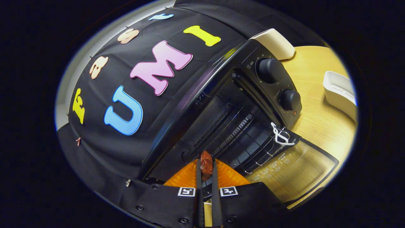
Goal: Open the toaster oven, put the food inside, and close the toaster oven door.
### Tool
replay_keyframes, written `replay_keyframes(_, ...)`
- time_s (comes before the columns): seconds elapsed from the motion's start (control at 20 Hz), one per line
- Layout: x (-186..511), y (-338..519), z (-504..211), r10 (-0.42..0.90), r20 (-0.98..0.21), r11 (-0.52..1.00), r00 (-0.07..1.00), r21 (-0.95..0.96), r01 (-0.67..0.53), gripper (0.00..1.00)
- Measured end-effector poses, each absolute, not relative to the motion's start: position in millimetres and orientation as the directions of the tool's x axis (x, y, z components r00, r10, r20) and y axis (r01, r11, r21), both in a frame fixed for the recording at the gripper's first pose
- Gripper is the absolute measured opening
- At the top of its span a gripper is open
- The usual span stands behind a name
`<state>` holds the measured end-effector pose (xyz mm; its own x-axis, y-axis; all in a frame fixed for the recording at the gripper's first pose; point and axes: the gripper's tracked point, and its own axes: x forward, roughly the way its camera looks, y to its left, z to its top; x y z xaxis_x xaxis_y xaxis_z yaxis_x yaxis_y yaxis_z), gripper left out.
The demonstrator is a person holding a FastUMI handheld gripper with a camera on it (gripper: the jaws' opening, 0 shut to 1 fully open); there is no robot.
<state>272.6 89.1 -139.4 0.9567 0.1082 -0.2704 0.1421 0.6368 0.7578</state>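
The black toaster oven [240,104] stands on the wooden table [316,120] with its glass door [294,167] folded down open. Its wire rack [240,139] shows inside the dark cavity. Two round knobs [269,70] sit on its control panel. My gripper [206,171] is shut on a small reddish-brown piece of food [206,164], held between the fingers just in front of the oven's open mouth. The whole view is tilted. A white cord loop [280,134] hangs at the door's hinge corner.
A white tray [340,91] lies on the table beyond the oven's knob side. A cream-coloured object [278,42] sits behind the oven. Black cloth walls the booth behind.
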Motion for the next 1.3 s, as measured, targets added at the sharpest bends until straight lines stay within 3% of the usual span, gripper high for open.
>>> replay_keyframes(0.2,277,83,-143,0.088,-0.286,0.644,0.954,0.747,0.165,0.14)
replay_keyframes(0.4,273,73,-144,0.055,-0.303,0.733,0.951,0.66,0.168,0.23)
replay_keyframes(0.45,269,70,-143,0.052,-0.307,0.749,0.95,0.641,0.166,0.36)
replay_keyframes(0.6,267,71,-145,0.07,-0.318,0.786,0.946,0.602,0.144,0.59)
replay_keyframes(0.75,253,72,-144,0.087,-0.332,0.822,0.939,0.556,0.12,0.97)
replay_keyframes(1.3,177,91,-138,0.145,-0.438,0.953,0.887,0.304,-0.005,0.98)
